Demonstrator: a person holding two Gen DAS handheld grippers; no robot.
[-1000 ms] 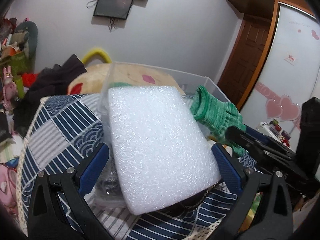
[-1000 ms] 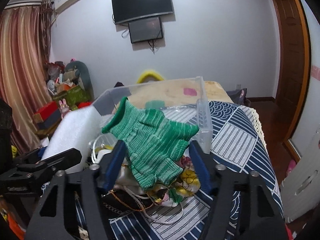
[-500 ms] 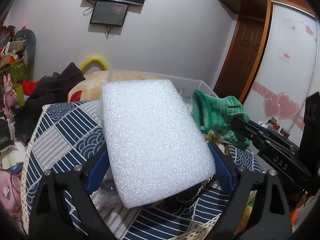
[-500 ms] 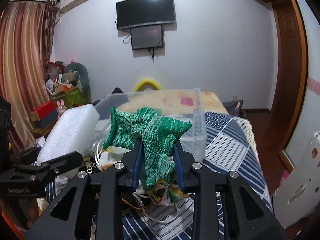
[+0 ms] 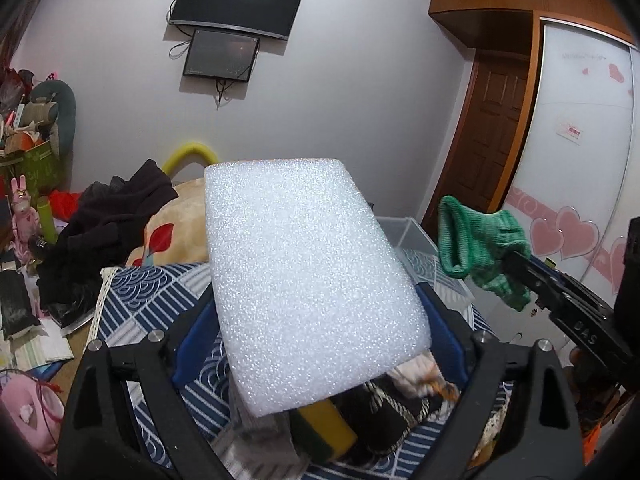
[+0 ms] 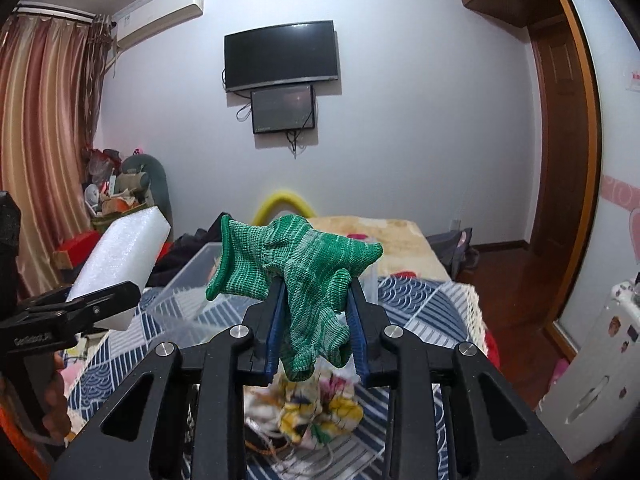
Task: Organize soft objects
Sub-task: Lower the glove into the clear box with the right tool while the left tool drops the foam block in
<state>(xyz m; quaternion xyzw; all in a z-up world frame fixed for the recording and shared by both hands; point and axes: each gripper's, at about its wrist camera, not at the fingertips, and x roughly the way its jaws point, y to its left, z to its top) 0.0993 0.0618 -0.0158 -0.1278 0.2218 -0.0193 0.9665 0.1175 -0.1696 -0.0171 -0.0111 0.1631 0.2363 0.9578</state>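
Your left gripper [image 5: 316, 320] has its blue-padded jaws spread wide against the two long sides of a white foam block [image 5: 308, 280], clamping it and holding it up in the air. The block's long axis runs forward along the fingers, tilted upward, its far end pointing toward the wall with the television [image 5: 238, 0]. Your right gripper [image 6: 316, 322] has its jaws drawn close together, pinching a green knitted glove [image 6: 296, 268] by the palm. The glove's cuff points up and to the left, and its fingers hang down between the jaws.

Both things hover above a table with a blue patterned cloth [image 5: 156, 292]. A clear plastic bin [image 6: 192, 296] stands on the cloth just beyond the glove, ahead of both grippers. Below your right gripper lies a flowered cloth [image 6: 320, 408], and below the foam block a heap with a yellow and green sponge [image 5: 324, 428] and a dark fabric [image 5: 384, 416]. Dark clothes [image 5: 108, 220] lie piled to the left, beyond the table edge. From the right camera the foam block shows at the left, well apart from the glove.
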